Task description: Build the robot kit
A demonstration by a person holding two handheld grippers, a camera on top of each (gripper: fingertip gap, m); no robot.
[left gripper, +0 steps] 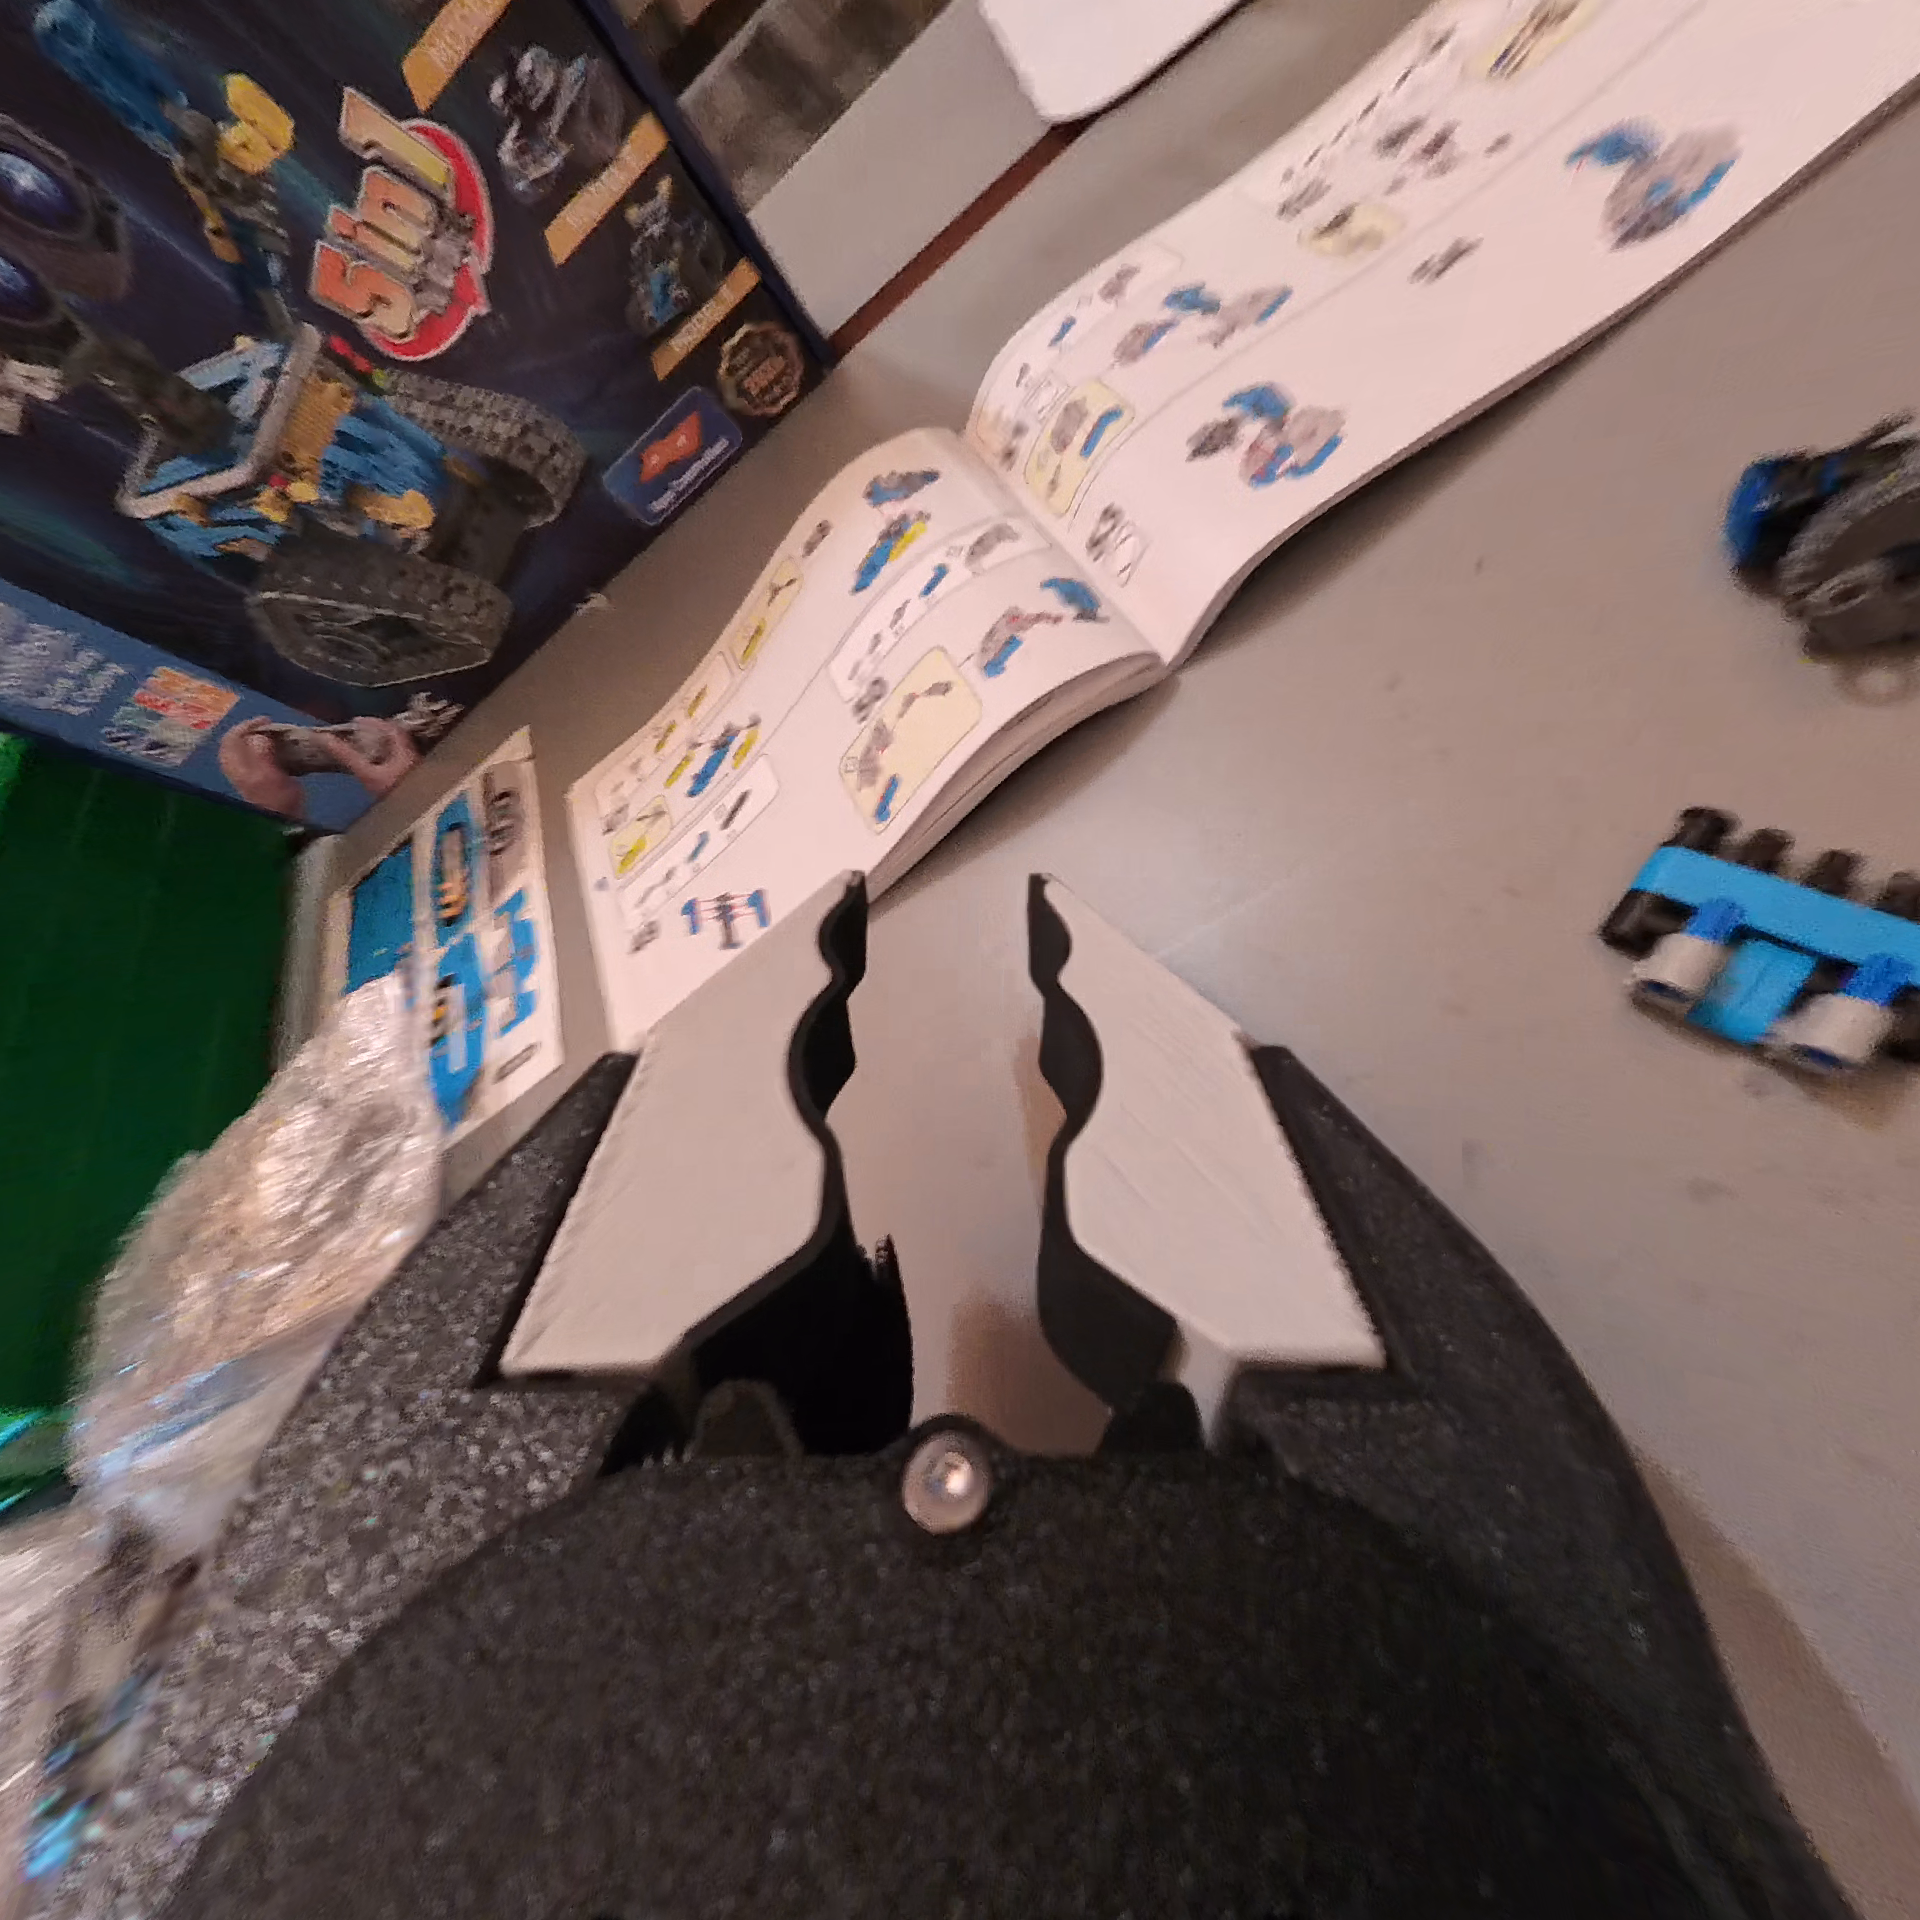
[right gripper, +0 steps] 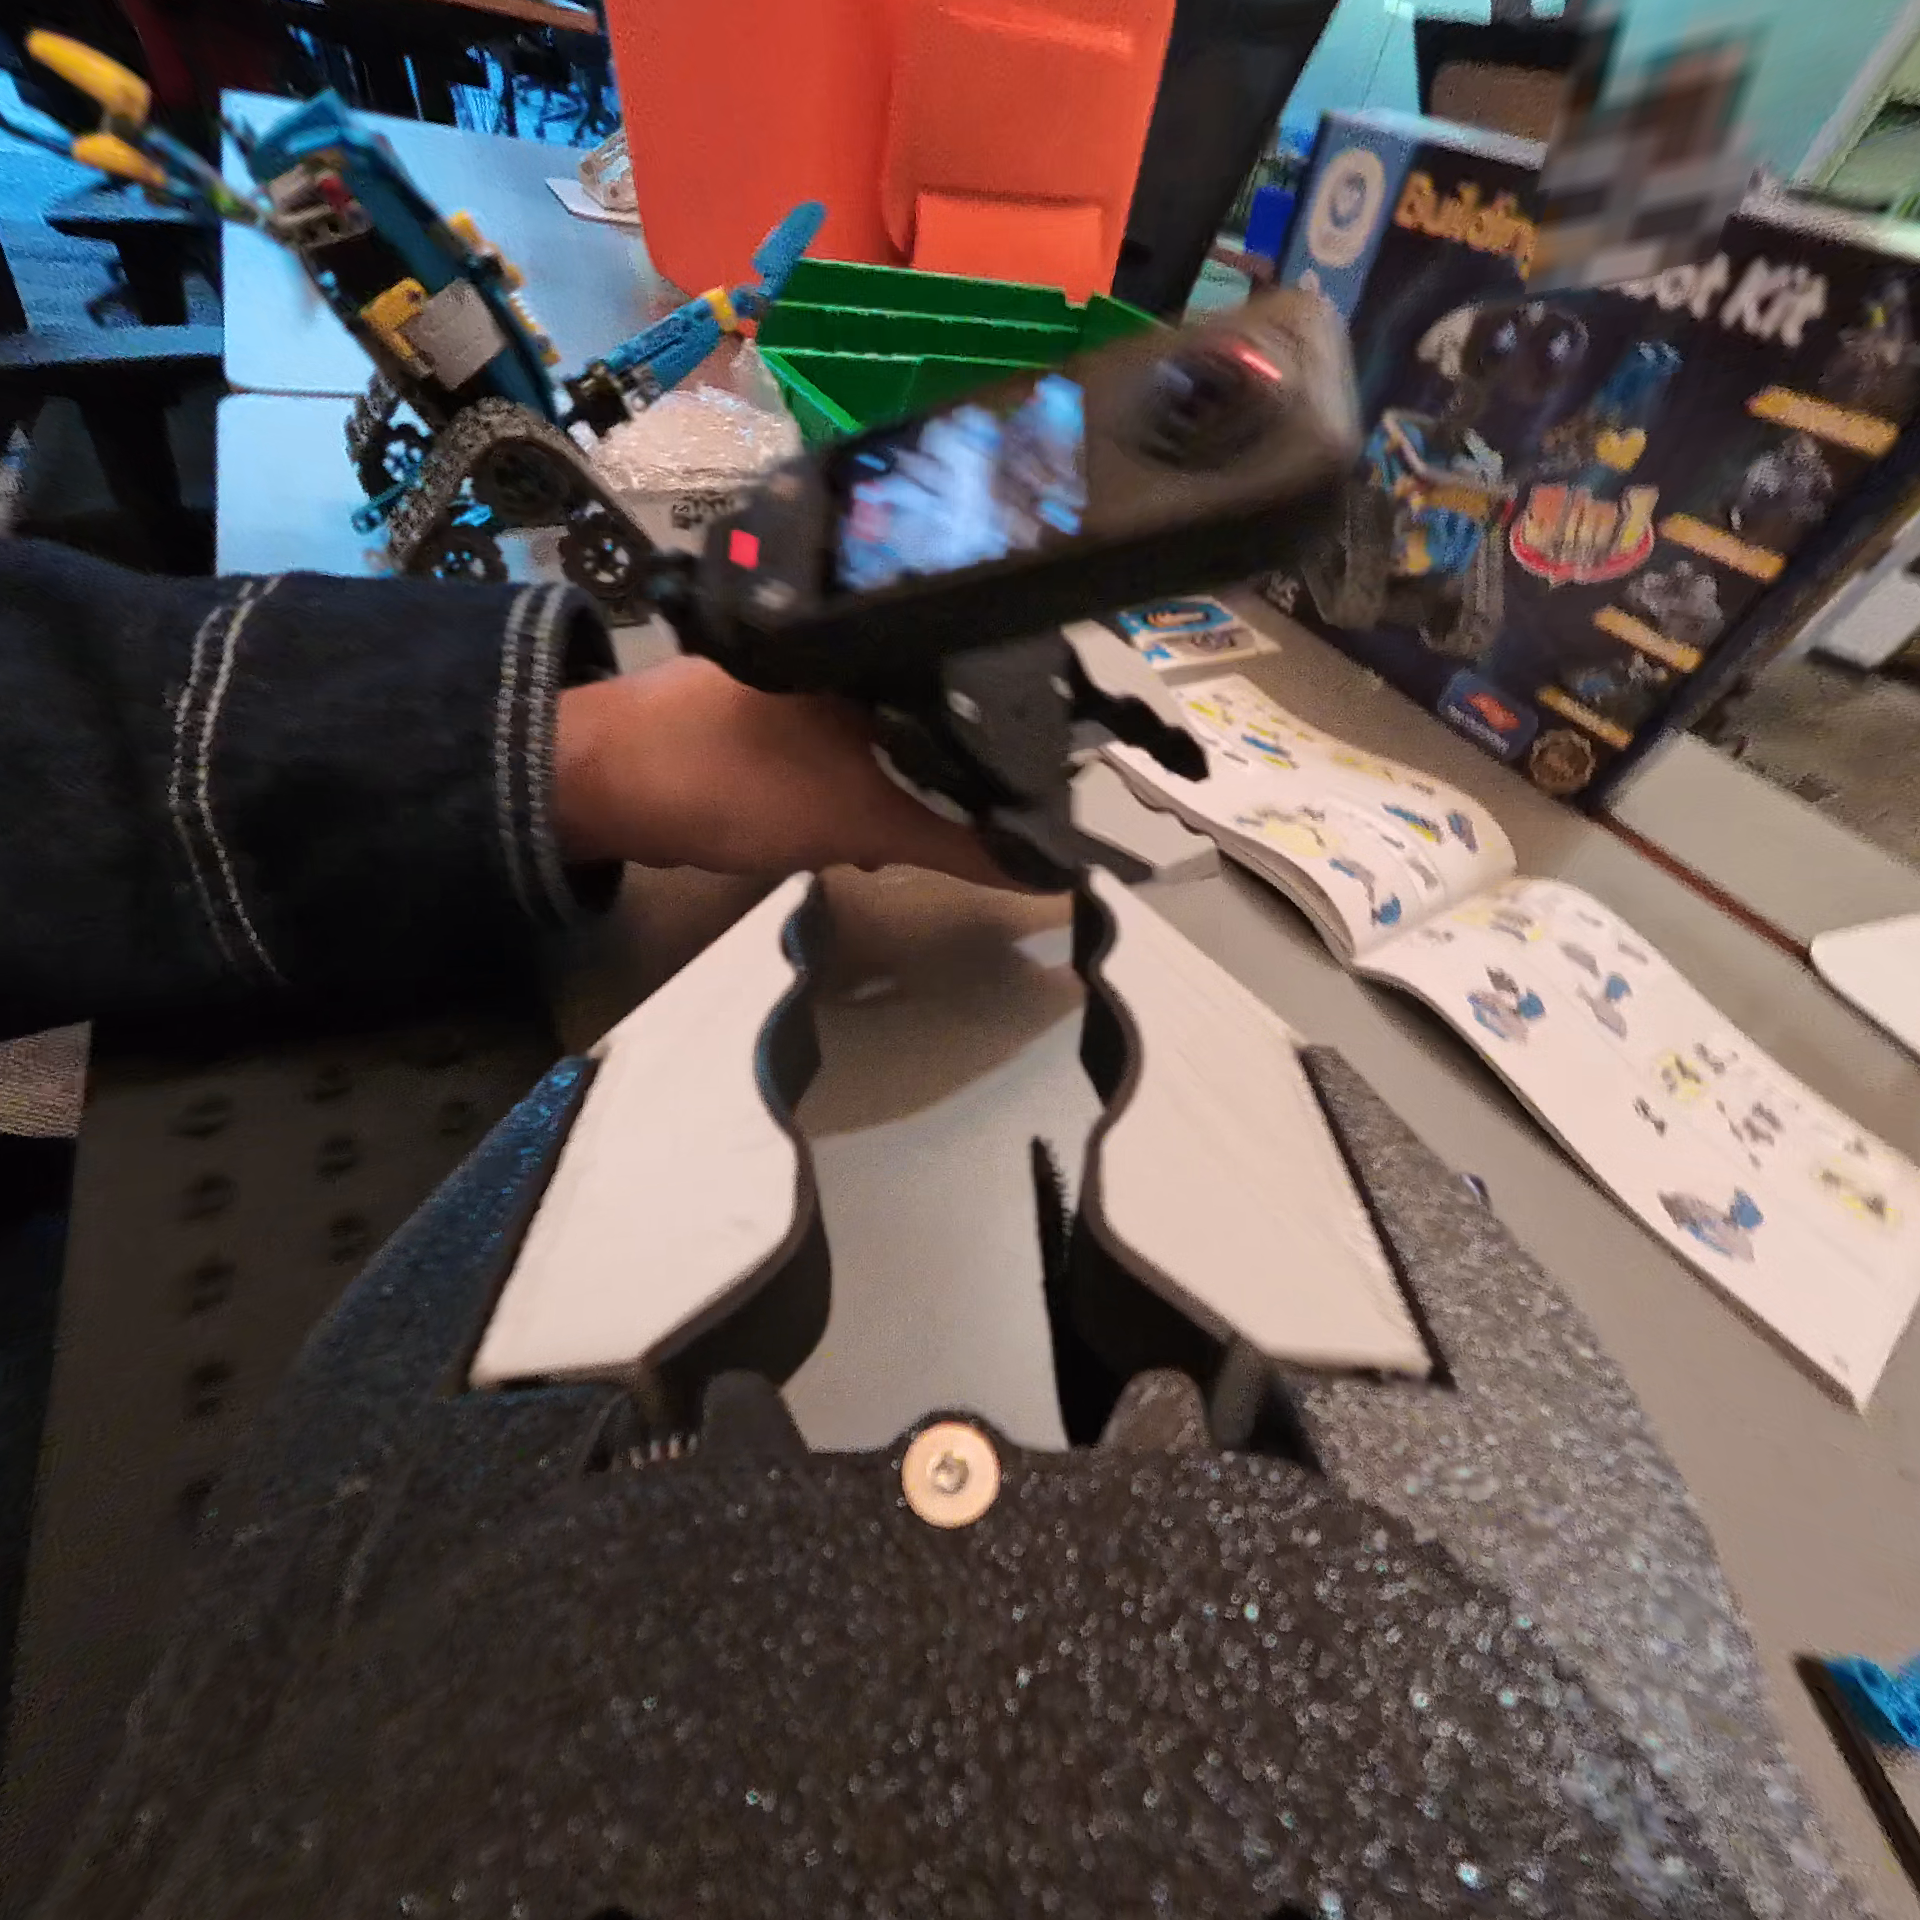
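Note:
My left gripper (left gripper: 945,894) is open and empty, held over the grey table (left gripper: 1351,935) just short of an open instruction booklet (left gripper: 935,665). A small blue and black brick assembly (left gripper: 1766,945) lies to its right, and a dark round wheeled part (left gripper: 1839,551) beyond that. My right gripper (right gripper: 945,904) is open and empty above the same table (right gripper: 935,1195). The left gripper (right gripper: 1132,727) shows ahead of it, held by a hand in a dark sleeve (right gripper: 312,769), its tips over the booklet (right gripper: 1455,935).
A dark toy kit box (left gripper: 312,343) stands behind the booklet, also in the right wrist view (right gripper: 1621,520). A sticker sheet (left gripper: 468,935) and a clear plastic bag (left gripper: 260,1195) lie at left. A built tracked model (right gripper: 447,395), green trays (right gripper: 914,343) and an orange object (right gripper: 883,135) stand farther back. The left gripper's tips are roughly 15 cm from the right gripper's.

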